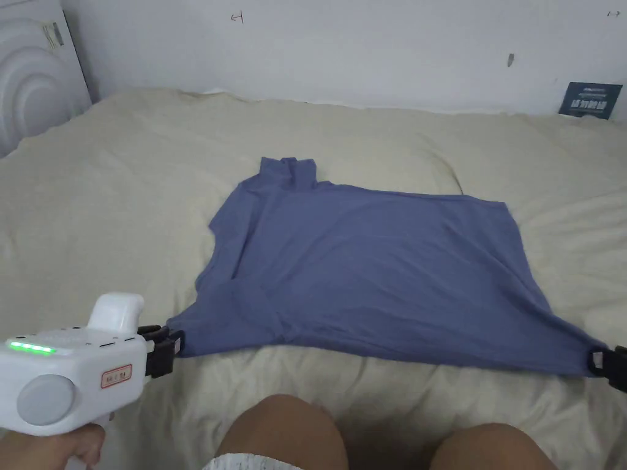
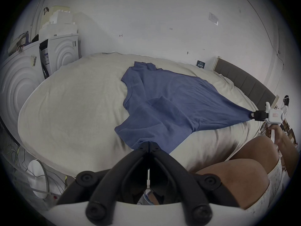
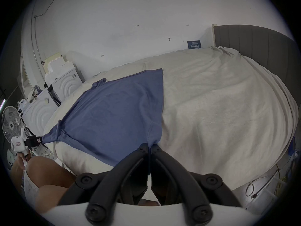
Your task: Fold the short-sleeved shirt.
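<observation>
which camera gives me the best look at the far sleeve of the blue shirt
The head view: the far sleeve lies unobstructed near the middle, its outline plain against the bed. In the left gripper view it is smaller and bunched. In the right gripper view it is a small crumpled edge.

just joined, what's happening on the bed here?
A person kneeling at the cream-covered bed holds a handheld gripper in each hand. The left gripper and right gripper are each shut on a near corner of the blue short-sleeved shirt, pulling it flat. One sleeve is tucked in; no fold across the body yet.
</observation>
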Motion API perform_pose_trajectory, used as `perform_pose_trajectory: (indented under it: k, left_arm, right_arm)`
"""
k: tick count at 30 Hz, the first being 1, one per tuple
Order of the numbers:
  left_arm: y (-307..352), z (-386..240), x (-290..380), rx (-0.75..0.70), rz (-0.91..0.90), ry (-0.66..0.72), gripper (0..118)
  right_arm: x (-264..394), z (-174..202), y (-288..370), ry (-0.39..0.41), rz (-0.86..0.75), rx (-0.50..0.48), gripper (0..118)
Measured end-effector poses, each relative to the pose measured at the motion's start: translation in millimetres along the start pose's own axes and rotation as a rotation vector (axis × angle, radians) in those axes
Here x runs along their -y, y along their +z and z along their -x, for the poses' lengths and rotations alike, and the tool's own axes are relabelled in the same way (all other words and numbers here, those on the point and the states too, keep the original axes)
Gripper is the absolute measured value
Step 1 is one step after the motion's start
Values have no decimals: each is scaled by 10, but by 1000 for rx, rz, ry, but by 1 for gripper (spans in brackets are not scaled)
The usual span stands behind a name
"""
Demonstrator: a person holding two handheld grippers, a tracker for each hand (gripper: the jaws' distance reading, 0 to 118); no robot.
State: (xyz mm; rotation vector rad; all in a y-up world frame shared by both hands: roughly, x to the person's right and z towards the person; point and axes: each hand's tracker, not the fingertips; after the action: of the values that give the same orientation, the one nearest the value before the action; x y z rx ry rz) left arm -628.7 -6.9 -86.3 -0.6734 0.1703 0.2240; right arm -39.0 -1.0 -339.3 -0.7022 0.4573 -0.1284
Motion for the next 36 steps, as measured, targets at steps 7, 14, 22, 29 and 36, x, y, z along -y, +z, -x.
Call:
perform_pose_trajectory:
  k: [7, 14, 22, 29, 36]
  left_arm:
    - [-4, -78, -32, -18, 18, -21, 2]
    - [-144, -72, 128, -48, 53, -14, 86]
    - [78, 465, 284, -113, 7, -39, 95]
    - [449, 200, 391, -68, -14, -100, 93]
    - [274, -198, 522, -9, -50, -95, 0]
  right_arm:
    - [-74, 28, -41, 17, 8, 22, 2]
    - [85, -93, -241, 10, 63, 73, 33]
    - [240, -355, 194, -7, -32, 62, 117]
    - [678, -91, 647, 152, -117, 38, 118]
    - [1068, 36, 548, 192, -129, 71, 0]
